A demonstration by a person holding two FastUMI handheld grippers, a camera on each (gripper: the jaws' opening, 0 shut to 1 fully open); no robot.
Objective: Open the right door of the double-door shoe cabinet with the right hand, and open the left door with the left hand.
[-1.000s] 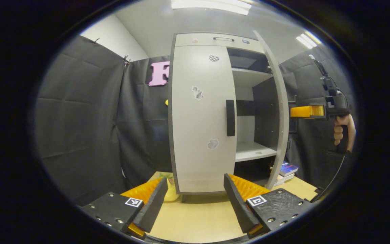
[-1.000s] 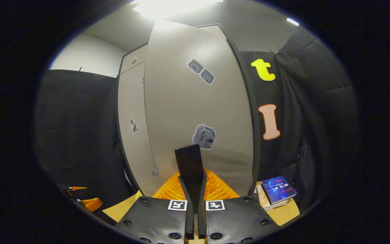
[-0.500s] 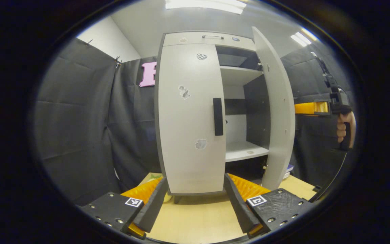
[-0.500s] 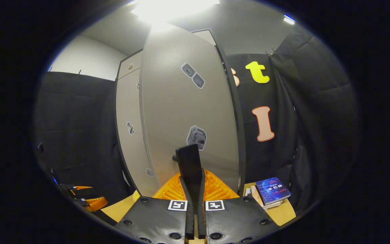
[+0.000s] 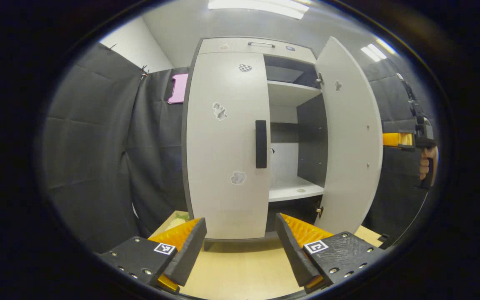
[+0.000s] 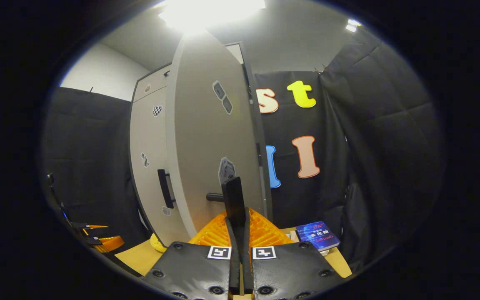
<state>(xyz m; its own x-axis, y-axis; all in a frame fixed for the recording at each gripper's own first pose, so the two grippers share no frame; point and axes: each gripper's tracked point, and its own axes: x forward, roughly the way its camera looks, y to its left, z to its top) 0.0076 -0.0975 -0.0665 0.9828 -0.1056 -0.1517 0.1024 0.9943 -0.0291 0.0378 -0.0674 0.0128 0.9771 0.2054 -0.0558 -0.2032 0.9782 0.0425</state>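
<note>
A double-door shoe cabinet (image 5: pixel 231 46) stands on a pale wooden desk (image 5: pixel 240 271) in a black-draped booth, its right door (image 5: pixel 350 137) swung wide to bare two shelves while the left door (image 5: pixel 227 146) sits flush and closed. The right gripper (image 6: pixel 238 225) has its jaws pressed together on the right door's handle (image 6: pixel 233 200), a pinch that lets the arm carry the panel round on its hinges. The left gripper (image 5: pixel 240 246) hovers low before the cabinet with jaws spread, lined up roughly with the left door's dark vertical handle (image 5: pixel 261 143) yet well apart from it, apparently waiting its turn. A book (image 6: pixel 317 235) lies on the desk beside the cabinet, near the open door's sweep.
</note>
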